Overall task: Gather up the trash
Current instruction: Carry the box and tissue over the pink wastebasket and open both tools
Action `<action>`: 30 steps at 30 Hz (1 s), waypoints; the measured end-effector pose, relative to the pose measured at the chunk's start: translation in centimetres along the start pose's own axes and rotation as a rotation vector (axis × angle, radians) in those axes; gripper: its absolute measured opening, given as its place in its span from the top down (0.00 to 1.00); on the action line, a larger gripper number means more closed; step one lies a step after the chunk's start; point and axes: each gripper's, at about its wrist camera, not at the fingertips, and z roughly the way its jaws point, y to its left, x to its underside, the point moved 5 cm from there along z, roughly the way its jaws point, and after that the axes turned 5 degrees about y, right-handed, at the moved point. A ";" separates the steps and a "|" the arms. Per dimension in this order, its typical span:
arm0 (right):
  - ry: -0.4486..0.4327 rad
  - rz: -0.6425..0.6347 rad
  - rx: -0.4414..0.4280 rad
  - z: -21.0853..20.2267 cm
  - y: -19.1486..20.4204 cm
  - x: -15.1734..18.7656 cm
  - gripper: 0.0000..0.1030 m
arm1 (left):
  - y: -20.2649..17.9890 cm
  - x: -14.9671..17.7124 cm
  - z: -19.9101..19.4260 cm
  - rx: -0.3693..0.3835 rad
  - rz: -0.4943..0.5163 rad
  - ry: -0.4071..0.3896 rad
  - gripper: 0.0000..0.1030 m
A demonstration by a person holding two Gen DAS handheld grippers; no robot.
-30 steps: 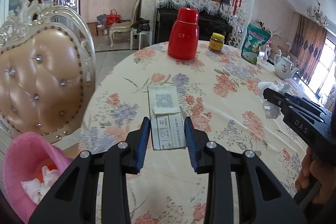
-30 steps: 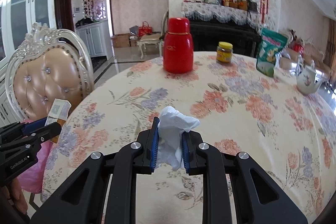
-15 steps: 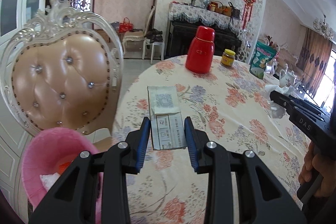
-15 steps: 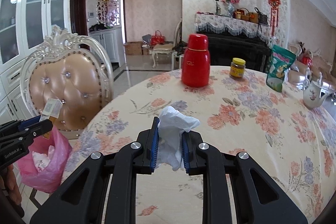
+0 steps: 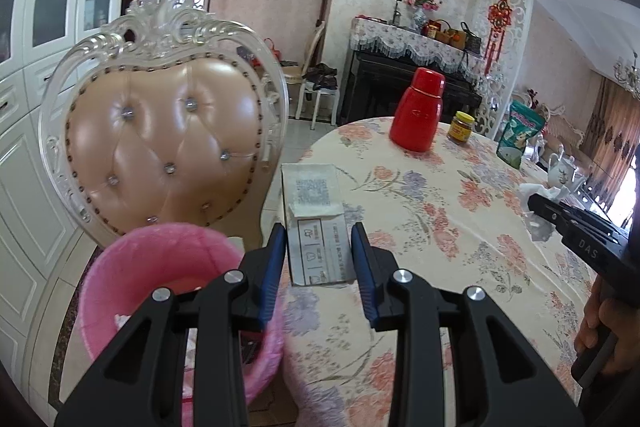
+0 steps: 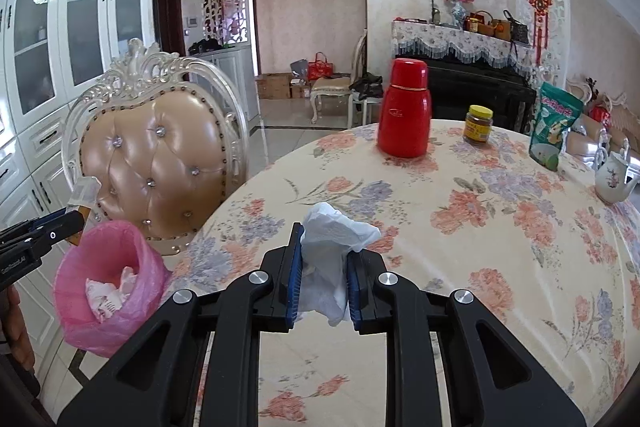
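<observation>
My left gripper is shut on a flat white paper packet and holds it over the table's left edge, just right of the pink-lined trash bin. From the right wrist view the left gripper sits above the bin, which holds crumpled paper. My right gripper is shut on a crumpled white tissue above the floral table. The right gripper also shows in the left wrist view.
An ornate padded chair stands behind the bin. A red thermos, a yellow-lidded jar, a green bag and a white teapot stand at the table's far side. White cabinets line the left wall.
Both grippers have moved back and left with their loads. The left gripper now hangs beside the bin, which has come into fuller view. Neither grip has changed.
</observation>
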 end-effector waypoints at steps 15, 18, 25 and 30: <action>0.025 -0.108 -0.120 1.1 10.6 0.2 0.81 | 9.4 1.4 -3.6 -0.080 -0.095 -0.033 0.68; 0.030 -0.132 -0.137 1.3 12.6 0.2 0.81 | 11.0 1.7 -3.9 -0.090 -0.112 -0.033 0.68; 0.054 -0.186 -0.188 2.3 17.4 0.5 0.81 | 14.0 2.3 -4.2 -0.104 -0.147 -0.033 0.68; 0.072 -0.216 -0.216 3.0 20.3 0.8 0.81 | 15.6 2.6 -4.3 -0.108 -0.164 -0.033 0.68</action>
